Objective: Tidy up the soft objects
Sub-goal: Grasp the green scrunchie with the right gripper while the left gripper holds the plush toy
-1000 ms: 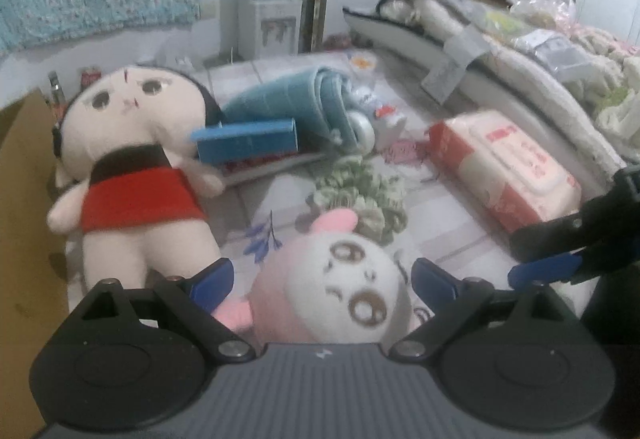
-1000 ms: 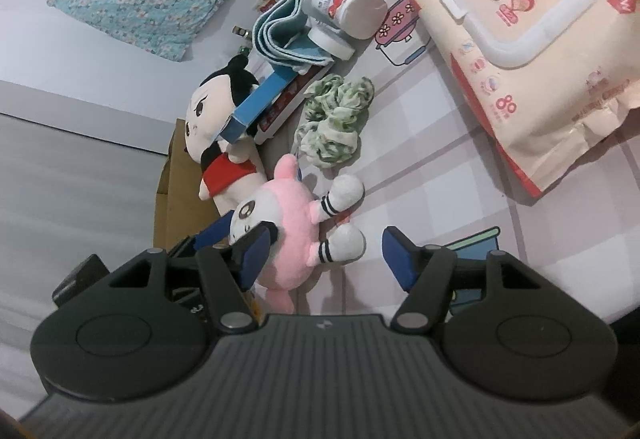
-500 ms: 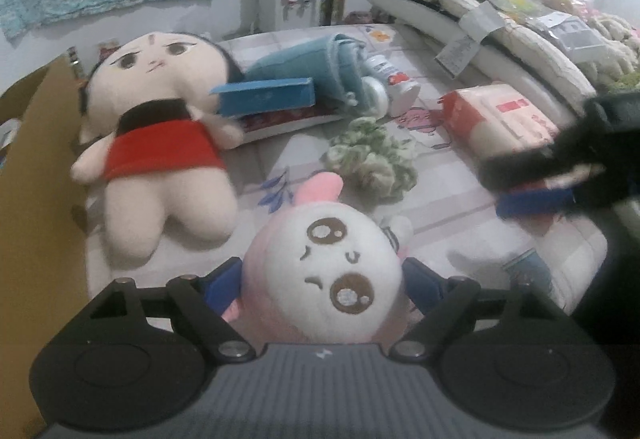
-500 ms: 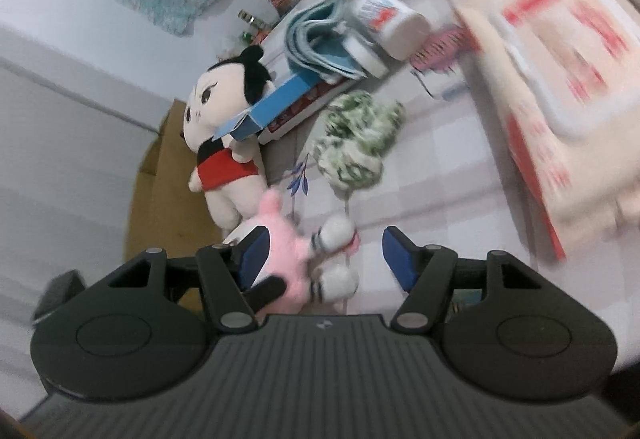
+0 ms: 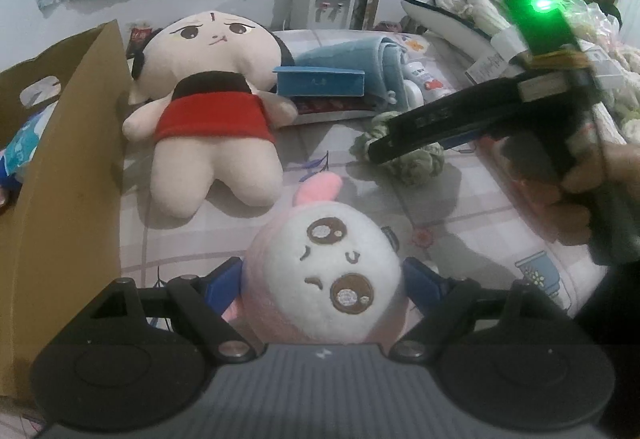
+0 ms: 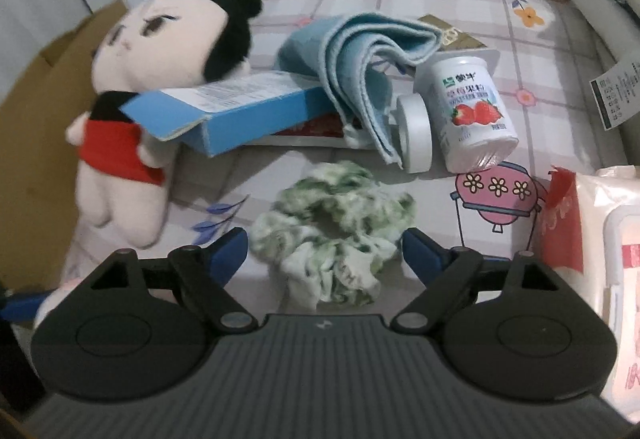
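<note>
A pink plush with a white face [image 5: 320, 271] sits between the blue pads of my left gripper [image 5: 324, 285], which is shut on its head. A green-and-white scrunchie [image 6: 332, 235] lies on the checked bed sheet [image 6: 440, 3] between the fingers of my right gripper [image 6: 326, 251]. Those jaws are opening and their pads stand just off the fabric. In the left wrist view the right gripper [image 5: 384, 149] hangs over the scrunchie [image 5: 416, 163], held by a hand. A large doll in a red dress [image 5: 212, 111] lies at the left.
A cardboard box [image 5: 68, 159] stands at the bed's left edge. Behind the scrunchie are a folded blue towel [image 6: 360, 51], a blue carton [image 6: 240, 111], a white lid [image 6: 416, 135] and a yogurt cup [image 6: 472, 115]. A wet-wipes pack [image 6: 600, 239] lies right.
The left gripper closed on the pink plush's head. The right gripper rolled upright, swung away from the plush to over the scrunchie, and its jaws widened.
</note>
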Motion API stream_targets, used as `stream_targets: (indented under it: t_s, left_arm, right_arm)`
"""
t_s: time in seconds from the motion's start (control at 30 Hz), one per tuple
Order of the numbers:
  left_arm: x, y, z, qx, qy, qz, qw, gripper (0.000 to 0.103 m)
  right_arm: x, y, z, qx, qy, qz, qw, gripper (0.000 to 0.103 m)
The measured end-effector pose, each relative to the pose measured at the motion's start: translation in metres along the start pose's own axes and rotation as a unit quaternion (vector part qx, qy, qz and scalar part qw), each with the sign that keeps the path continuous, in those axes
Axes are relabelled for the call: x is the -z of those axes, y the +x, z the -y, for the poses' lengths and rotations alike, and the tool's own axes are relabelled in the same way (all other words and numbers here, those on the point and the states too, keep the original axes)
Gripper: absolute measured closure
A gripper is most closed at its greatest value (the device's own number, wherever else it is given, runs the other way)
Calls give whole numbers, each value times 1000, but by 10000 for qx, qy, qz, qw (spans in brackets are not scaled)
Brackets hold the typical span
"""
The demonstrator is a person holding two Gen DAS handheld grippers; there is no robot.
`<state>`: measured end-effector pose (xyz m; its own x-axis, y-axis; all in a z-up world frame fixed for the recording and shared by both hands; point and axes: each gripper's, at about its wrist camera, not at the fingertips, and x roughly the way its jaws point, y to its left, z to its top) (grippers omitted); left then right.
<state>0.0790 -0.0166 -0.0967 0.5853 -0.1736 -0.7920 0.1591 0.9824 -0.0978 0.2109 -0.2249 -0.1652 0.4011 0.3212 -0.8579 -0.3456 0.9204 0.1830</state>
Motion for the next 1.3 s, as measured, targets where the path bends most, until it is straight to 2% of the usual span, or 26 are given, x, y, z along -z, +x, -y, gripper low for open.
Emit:
stream_targets:
  t_s: [0.07,0.1,0.13,0.23,0.33,0.47,0.63,0.9,1.03,1.13,1.2,1.3]
  left_arm:
    - [1,-1,0,5,-20,15,10000,17]
    - [1,-1,-1,10,-21,27,10000,17]
    - [2,-1,-1,15,-23,37,10000,17]
    - [3,-2,-1,15,-29,66,10000,18]
    - [3,-3,1,7,-26,88,10000,19]
    - [2,-8,4,55,-35,146,9999,19]
    - [0,-29,9,147,-64,301,9994,19]
    - [-12,-105,-13,237,-432,1078,9929,19]
    - [-19,-143,-39,-68,-659,1514,9863,19]
    - [-23,-162,-63,-411,-890,1702,9805,19]
    - [-24,-169,-82,-686,-1012,1731,9773,19]
    - [-28,-166,-113,-1069,-1200,1553,9747,18]
  right_arm:
    - [0,6,1,38,35,-128,9999,29]
    - [0,5,1,98,21,-84,9999,36]
    - [0,5,2,130,4,-92,9999,49]
    - [1,1,7,121,164,-142,9997,69]
    - [7,-3,12,19,384,-185,9991,76]
    - [17,-23,22,-160,665,-95,9976,78]
    - [32,-74,22,-570,871,113,9945,78]
    - [11,-150,-25,-1255,456,718,9884,78]
    - [-14,-162,-66,-1743,165,814,9812,78]
    - [-35,-159,-100,-2029,-54,770,9761,78]
    - [-51,-152,-128,-2220,-233,687,9723,77]
    - [-76,-132,-168,-2425,-512,480,9676,77]
